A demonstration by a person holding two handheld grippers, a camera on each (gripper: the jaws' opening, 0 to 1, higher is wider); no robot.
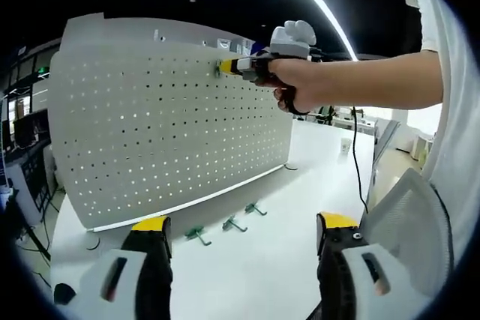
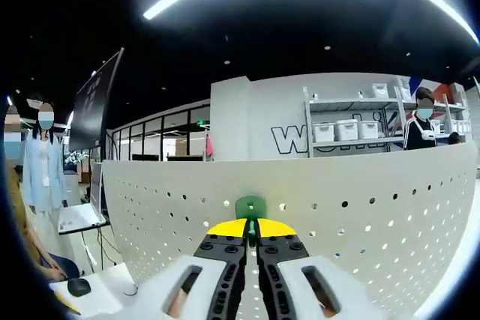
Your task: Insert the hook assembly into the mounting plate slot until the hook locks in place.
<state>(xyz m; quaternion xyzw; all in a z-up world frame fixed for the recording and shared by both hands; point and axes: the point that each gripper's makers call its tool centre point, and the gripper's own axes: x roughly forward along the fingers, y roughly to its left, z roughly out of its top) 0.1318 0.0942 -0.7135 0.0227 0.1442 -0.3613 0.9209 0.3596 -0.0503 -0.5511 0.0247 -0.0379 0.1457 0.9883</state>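
Item: white pegboard mounting plate (image 1: 169,118), standing upright on a white table (image 1: 300,207); rows of small round holes across its face.

Item: right gripper (image 1: 229,67), seen in the left gripper view at about 1 o'clock, held in a person's hand (image 1: 289,84) with the bare forearm reaching in from 3 o'clock. Its yellow-tipped jaws met the plate near the top edge, with a green hook (image 1: 219,69) at the tips. In the right gripper view the same gripper (image 2: 251,239) rose from 6 o'clock, jaws drawn together to a narrow slit and clamped on the green hook (image 2: 250,207), whose head lay against the plate (image 2: 360,215) (whether it sat fully in a hole could not be told).

Item: left gripper (image 1: 244,241), at 6 o'clock in its own view, jaws spread wide and holding nothing, above the table.

Item: three spare green hooks (image 1: 229,224), lying in a loose row on the table before the foot of the plate, at about 6 o'clock, apart from each other.

Item: shelving with white bins (image 2: 352,129), at 2 o'clock beyond the plate.

Item: standing people (image 2: 45,162), at 9 o'clock and 3 o'clock, in the background.
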